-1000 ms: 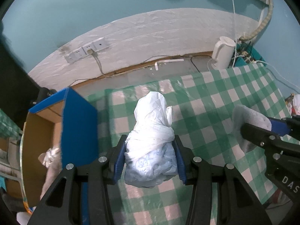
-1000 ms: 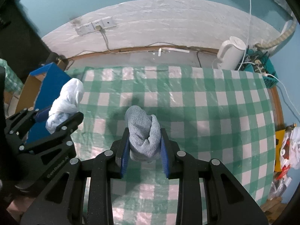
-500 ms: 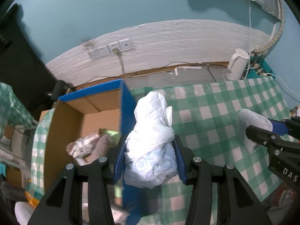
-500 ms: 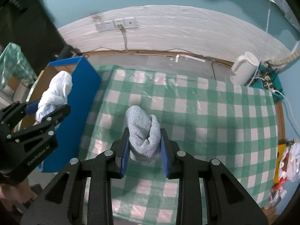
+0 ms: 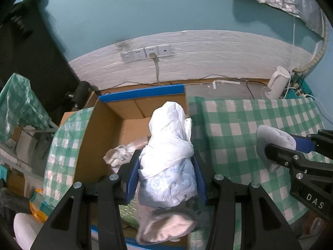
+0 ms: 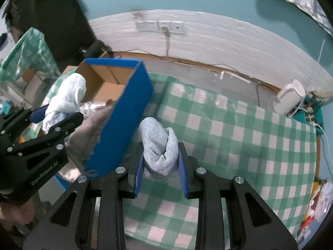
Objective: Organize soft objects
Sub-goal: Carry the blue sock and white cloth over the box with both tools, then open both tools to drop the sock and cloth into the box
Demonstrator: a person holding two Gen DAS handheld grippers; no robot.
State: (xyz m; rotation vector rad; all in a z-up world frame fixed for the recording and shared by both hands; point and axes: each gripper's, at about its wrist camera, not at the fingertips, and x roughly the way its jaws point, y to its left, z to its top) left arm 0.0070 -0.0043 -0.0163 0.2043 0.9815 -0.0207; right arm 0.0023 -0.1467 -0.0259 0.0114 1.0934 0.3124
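Note:
My left gripper [image 5: 166, 164] is shut on a white knotted plastic bag bundle [image 5: 168, 154] and holds it over the open blue cardboard box [image 5: 143, 90]; the bundle also shows in the right wrist view [image 6: 66, 102]. Soft cloths [image 5: 166, 227] lie in the box under it. My right gripper [image 6: 161, 162] is shut on a rolled grey towel [image 6: 159, 145] above the green checked tablecloth [image 6: 239, 137], just right of the box's blue side [image 6: 122, 120]. The towel also shows in the left wrist view [image 5: 272, 140].
A white kettle [image 5: 276, 85] stands at the table's far right by cables. A wall socket strip [image 5: 145, 53] is behind the box. A second green checked cloth [image 5: 62, 145] drapes left of the box. Bags [image 6: 318, 204] lie on the floor at right.
Both grippers have moved left with their loads. The white bundle went from above the tablecloth to over the open box; the towel now hangs near the box's blue side.

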